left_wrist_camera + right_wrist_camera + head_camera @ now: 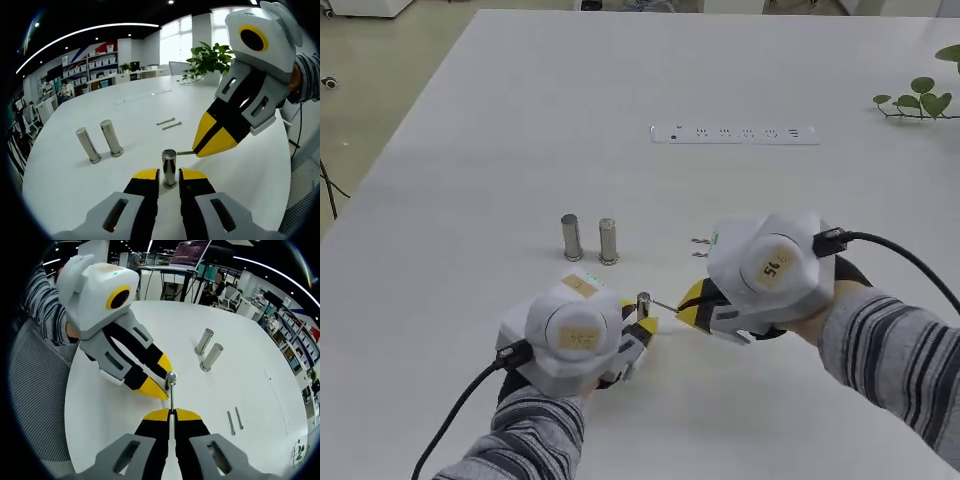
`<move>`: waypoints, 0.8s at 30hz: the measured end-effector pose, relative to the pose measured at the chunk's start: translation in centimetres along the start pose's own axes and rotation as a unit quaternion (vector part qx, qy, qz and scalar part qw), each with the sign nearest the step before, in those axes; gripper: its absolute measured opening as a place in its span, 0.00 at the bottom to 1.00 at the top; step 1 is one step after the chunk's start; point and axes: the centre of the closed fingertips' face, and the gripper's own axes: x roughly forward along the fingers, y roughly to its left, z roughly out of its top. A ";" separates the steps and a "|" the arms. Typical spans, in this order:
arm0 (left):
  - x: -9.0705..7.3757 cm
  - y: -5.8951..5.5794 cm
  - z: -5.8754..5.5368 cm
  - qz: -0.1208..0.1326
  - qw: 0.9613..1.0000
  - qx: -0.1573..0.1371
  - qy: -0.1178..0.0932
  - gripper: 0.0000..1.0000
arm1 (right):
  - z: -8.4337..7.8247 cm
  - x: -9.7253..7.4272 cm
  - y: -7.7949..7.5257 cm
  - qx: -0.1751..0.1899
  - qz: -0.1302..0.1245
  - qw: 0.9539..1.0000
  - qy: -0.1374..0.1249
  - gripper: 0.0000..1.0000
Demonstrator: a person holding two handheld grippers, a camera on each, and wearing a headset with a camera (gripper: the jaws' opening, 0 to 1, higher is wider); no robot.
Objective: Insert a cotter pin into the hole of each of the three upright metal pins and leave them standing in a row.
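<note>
My left gripper (169,175) is shut on the base of an upright metal pin (169,165), near the table's front edge (643,303). My right gripper (171,414) is shut on a thin cotter pin (171,395). The cotter pin's tip touches the metal pin's head (171,376) from the right. In the head view the right gripper (688,303) faces the left gripper (642,322) tip to tip. Two more metal pins (571,237) (608,241) stand side by side behind them. Two spare cotter pins (700,248) lie flat to their right.
A white power strip (735,134) lies across the far middle of the white table (520,120). A leafy plant sprig (918,100) reaches in at the far right edge. Cables trail from both grippers toward me.
</note>
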 end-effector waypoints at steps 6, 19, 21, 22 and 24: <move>0.3 -0.1 -0.5 -0.004 1.000 -0.001 0.009 0.08 | 0.0 0.1 0.2 0.000 0.002 1.000 0.002 0.00; 0.7 -0.2 -0.6 0.006 1.000 0.006 0.007 0.05 | 0.4 0.0 0.1 0.006 0.004 1.000 0.008 0.00; 0.7 -0.2 -0.7 0.007 1.000 0.006 0.006 0.05 | 0.5 -0.2 0.0 -0.001 0.002 1.000 0.012 0.00; 0.7 -0.1 -0.7 0.008 1.000 0.002 0.005 0.05 | 0.5 -0.2 0.0 -0.002 0.001 1.000 0.012 0.00; 0.6 -0.1 -0.7 0.008 1.000 -0.007 0.003 0.05 | 0.7 -0.5 0.1 -0.006 0.000 1.000 0.010 0.00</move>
